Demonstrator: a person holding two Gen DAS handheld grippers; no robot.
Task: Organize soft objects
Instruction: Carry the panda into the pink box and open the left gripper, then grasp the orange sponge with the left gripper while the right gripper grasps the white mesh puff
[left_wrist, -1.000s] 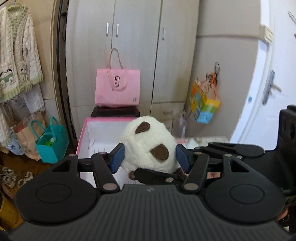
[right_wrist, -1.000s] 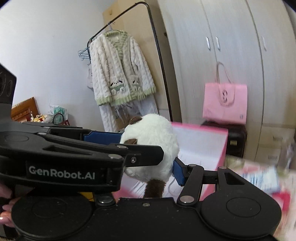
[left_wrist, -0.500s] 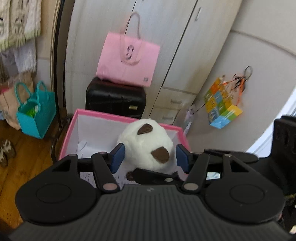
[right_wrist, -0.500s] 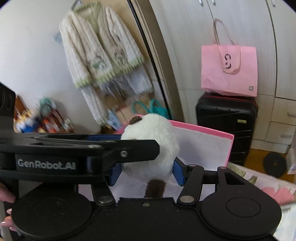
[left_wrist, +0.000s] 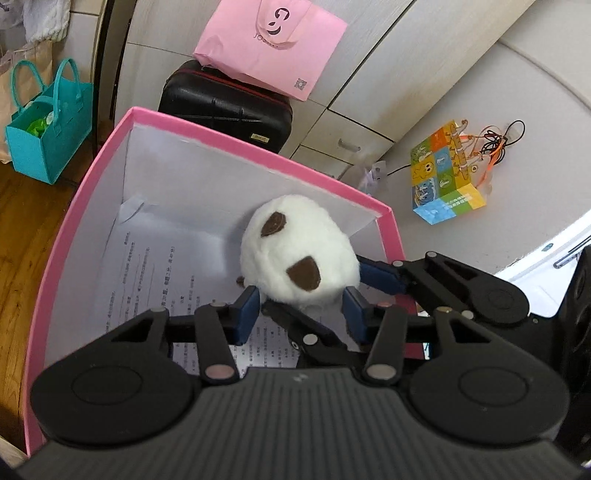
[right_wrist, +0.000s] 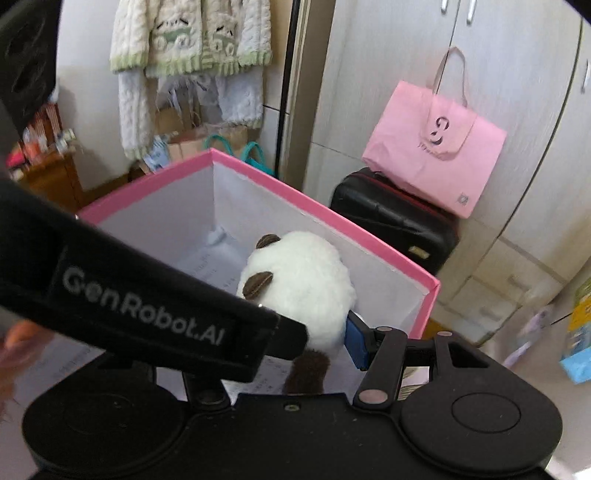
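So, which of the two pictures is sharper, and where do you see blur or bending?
Left wrist view: sharp on the plush toy; fisheye bends the pink box rim. Right wrist view: softer, the hand at the left edge and the right margin smeared, wardrobe lines curved.

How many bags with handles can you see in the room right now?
3: pink tote bag on the black suitcase, teal bag on the floor at left, colourful gift bag hanging at right. Others may be hidden.
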